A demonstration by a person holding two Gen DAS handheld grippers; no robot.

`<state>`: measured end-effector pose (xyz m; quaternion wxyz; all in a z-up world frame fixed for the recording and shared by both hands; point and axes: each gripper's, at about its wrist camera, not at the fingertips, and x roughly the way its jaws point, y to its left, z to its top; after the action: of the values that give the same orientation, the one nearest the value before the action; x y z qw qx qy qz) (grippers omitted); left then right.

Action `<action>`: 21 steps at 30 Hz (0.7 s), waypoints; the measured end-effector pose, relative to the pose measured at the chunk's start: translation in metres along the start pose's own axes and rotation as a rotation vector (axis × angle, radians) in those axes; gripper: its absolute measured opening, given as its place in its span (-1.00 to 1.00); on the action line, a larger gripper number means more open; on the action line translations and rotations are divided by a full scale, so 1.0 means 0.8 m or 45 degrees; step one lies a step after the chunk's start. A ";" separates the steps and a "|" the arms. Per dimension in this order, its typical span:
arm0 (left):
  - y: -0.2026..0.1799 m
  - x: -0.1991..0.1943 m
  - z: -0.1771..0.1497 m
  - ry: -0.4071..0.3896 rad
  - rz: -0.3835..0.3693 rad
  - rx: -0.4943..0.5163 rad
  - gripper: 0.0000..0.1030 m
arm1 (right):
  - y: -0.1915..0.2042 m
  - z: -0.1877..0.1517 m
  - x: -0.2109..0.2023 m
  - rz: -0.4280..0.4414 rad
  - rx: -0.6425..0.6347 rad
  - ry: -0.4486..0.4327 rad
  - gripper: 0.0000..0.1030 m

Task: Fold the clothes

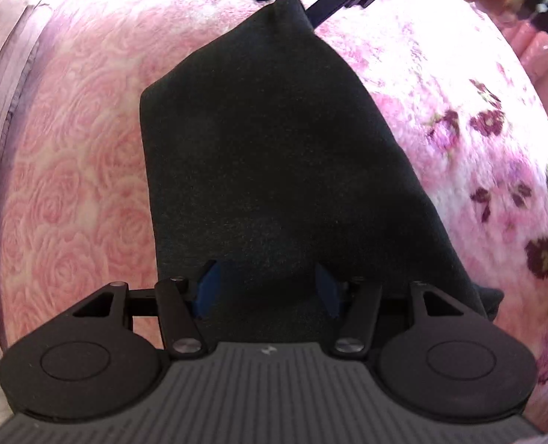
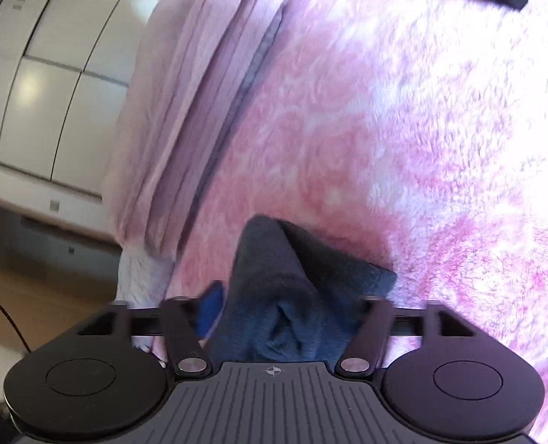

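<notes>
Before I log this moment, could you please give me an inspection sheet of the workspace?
Surface: pink rose-patterned fleece blanket on a bed.
Job's things: dark garment, stretched between both grippers.
Clutter: nothing seen.
Grippers: left gripper shut on one end of the garment; right gripper shut on bunched cloth at the other end.
Cables: one dark cable on the floor.
Surroundings: white cabinet doors and wooden floor beside the bed.

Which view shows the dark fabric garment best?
Left wrist: the dark fabric garment spans the frame, stretched from the left gripper toward the right gripper. Right wrist shows only a blurred bunch at the fingers over the pink fleece blanket.
</notes>
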<state>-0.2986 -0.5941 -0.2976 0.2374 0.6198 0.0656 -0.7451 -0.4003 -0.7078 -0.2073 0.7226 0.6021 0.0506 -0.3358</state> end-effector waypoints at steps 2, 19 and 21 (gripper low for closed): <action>-0.003 0.003 0.002 -0.002 0.013 -0.015 0.02 | 0.011 -0.002 -0.004 -0.023 -0.009 -0.023 0.40; 0.024 -0.024 -0.011 -0.066 0.048 -0.260 0.06 | 0.014 0.027 0.010 -0.307 -0.273 0.075 -0.34; 0.025 -0.049 -0.025 -0.095 0.052 -0.312 0.06 | 0.032 0.022 -0.008 -0.304 -0.315 0.025 -0.34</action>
<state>-0.2674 -0.5927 -0.2604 0.3288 0.5592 0.1345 -0.7490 -0.3971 -0.7200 -0.1780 0.7456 0.5016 0.1696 -0.4047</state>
